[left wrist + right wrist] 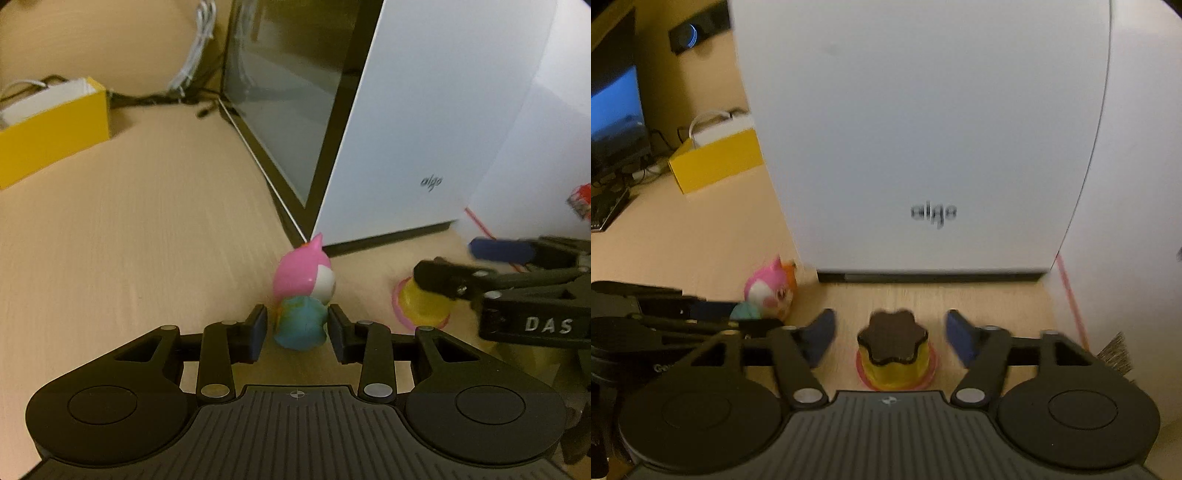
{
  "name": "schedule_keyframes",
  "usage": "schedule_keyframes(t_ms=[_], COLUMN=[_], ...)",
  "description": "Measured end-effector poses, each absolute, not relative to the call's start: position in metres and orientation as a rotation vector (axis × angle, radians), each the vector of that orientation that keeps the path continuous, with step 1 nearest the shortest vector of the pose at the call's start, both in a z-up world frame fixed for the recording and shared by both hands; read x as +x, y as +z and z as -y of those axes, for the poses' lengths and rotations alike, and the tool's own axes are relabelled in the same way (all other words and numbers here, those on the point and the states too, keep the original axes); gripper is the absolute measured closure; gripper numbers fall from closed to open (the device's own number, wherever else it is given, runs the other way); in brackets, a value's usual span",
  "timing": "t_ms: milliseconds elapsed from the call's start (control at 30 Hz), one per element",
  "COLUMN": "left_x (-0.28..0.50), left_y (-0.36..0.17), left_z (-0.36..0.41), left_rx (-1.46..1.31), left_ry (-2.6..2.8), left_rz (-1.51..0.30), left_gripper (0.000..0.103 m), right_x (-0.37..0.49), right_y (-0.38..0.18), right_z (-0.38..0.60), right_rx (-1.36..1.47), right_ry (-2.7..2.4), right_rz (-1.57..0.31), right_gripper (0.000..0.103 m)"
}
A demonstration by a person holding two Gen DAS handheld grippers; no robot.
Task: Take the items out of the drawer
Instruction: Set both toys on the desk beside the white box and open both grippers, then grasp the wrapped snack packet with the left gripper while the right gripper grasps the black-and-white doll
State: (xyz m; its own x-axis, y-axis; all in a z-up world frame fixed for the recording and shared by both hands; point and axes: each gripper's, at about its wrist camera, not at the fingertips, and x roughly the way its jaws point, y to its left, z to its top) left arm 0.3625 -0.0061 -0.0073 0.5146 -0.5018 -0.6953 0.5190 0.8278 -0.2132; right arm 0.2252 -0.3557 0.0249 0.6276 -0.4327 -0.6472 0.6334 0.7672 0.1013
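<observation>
Standing between the left gripper's [297, 332] fingers, the pink toy [303, 295] with its blue base rests upright on the desk [129, 240]. The pads sit just beside the base on either side; whether they press it cannot be told, though a thin gap seems to show on each side. The yellow cup [894, 360], with its dark flower-shaped top and pink rim, stands on the desk between the right gripper's [890, 341] fingers, well clear of both pads, so those jaws are released. Ahead of both grippers rises a white case [923, 129], close behind the toy and cup. Far to the left of the left gripper sits a yellow box [51, 136], with cables [195, 51] beyond it.
</observation>
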Motion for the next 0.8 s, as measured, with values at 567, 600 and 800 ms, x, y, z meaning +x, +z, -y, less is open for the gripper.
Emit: schedule_keyframes(t_ms=[567,600,800], left_x=[0.264,0.263,0.277], left_y=[-0.041,-0.049,-0.088], left_z=[-0.064,-0.06,-0.032], left_rx=[0.322,0.343,0.467], left_ry=[-0.788,-0.792,-0.811], left_rz=[-1.01,-1.021,-1.057], left_gripper=[0.064,0.064,0.063], right_x=[0.169,0.168,0.156], right_y=[0.029,0.024,0.005], right_z=[0.271,0.27,0.26], right_rx=[0.291,0.308,0.347], right_ry=[-0.541,-0.531,-0.491], right_rz=[-0.753,-0.775,-0.844], right_gripper=[0.007,0.008,0.009])
